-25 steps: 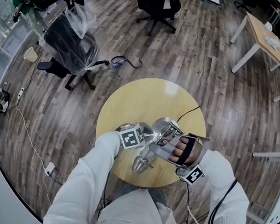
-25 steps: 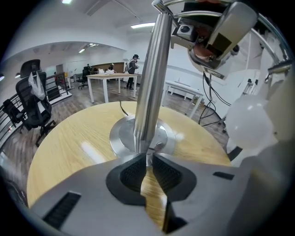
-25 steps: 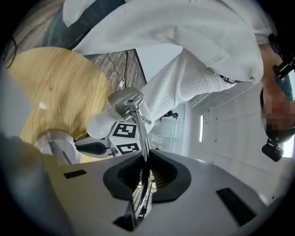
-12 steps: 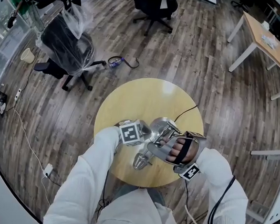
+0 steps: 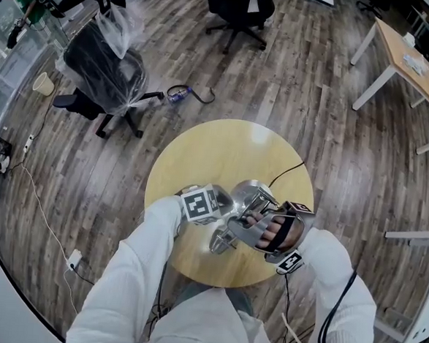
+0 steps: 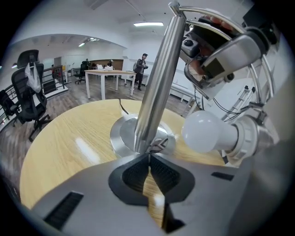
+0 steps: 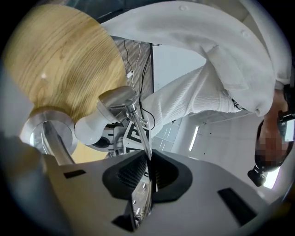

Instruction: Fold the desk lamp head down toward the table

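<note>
Lamp head (image 5: 223, 241) neared table (image 5: 201, 148) middle; right hand-held gripper (image 7: 150, 159) pinches it, loosening (left hand-held gripper (image 6: 149, 156) closed).

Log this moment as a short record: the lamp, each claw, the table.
lamp: silver desk lamp, its pole rising from a round base on the table
bulb: white, bare, low beside the pole
left claw: shut, tips at the pole's foot
right claw: closed on a thin wire bar of the lamp head; jaws have just been easing open, bar between them
table: round, light wood
</note>
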Motion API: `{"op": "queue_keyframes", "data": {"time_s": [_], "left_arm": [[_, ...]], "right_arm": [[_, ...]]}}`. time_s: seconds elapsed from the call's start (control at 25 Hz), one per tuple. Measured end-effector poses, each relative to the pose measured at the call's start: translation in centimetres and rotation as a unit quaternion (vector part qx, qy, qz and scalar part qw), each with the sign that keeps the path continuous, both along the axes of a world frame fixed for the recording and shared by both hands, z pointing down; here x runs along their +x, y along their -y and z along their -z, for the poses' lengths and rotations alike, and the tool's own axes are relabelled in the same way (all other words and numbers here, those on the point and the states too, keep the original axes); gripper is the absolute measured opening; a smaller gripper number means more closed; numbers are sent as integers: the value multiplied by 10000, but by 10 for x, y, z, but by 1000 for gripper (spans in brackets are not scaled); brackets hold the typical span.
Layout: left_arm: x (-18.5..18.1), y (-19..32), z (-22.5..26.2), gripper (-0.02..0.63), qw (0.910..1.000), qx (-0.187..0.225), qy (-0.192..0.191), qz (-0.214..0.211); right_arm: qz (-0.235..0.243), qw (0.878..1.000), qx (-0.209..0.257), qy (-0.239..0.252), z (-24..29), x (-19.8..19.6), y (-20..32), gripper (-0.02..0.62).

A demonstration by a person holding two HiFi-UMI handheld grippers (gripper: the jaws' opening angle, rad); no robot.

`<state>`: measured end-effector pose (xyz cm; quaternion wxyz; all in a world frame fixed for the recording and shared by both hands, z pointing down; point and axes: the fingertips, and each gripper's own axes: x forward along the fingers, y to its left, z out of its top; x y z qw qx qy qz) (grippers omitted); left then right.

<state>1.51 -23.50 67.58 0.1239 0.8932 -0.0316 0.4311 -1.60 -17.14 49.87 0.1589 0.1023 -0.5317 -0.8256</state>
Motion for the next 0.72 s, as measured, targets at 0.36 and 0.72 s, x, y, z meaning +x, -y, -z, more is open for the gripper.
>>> {"op": "queue_keyframes", "data": {"time_s": [0.36,0.72], "left_arm": [[1,-2,10,14,9998,-43,-130,160],[-3,1,3,14,9993,35,-192,324]], "right_arm": [[-289,9991,288,-111,-9,1,6,44],[-478,9976,453,-219,-20,0,10,48]]}}
